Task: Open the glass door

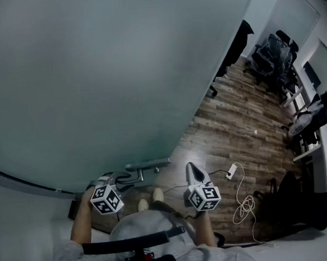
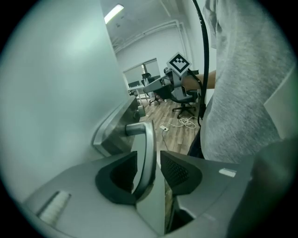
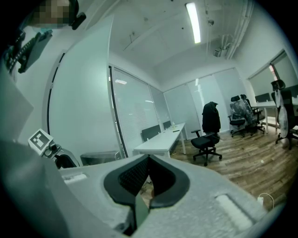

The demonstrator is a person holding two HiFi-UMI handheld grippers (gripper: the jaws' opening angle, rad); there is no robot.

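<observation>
The frosted glass door [image 1: 104, 75] fills the left of the head view. Its metal lever handle [image 1: 149, 165] sticks out near the lower edge. In the left gripper view the handle [image 2: 148, 137] runs down between the pads of my left gripper [image 2: 149, 155]. It lies against the left pad, with a gap to the right pad [image 2: 179, 172], so this gripper is open around it. My right gripper [image 1: 191, 169] hangs free beside the door, well right of the handle. Its jaws [image 3: 148, 160] are shut with nothing in them.
A white power strip [image 1: 232, 171] and a coiled white cable [image 1: 246, 208] lie on the wood floor to the right. Black office chairs [image 1: 273, 55] and desks [image 1: 311, 119] stand further back. A white table [image 3: 160, 142] and a chair with a dark jacket [image 3: 210, 123] stand ahead.
</observation>
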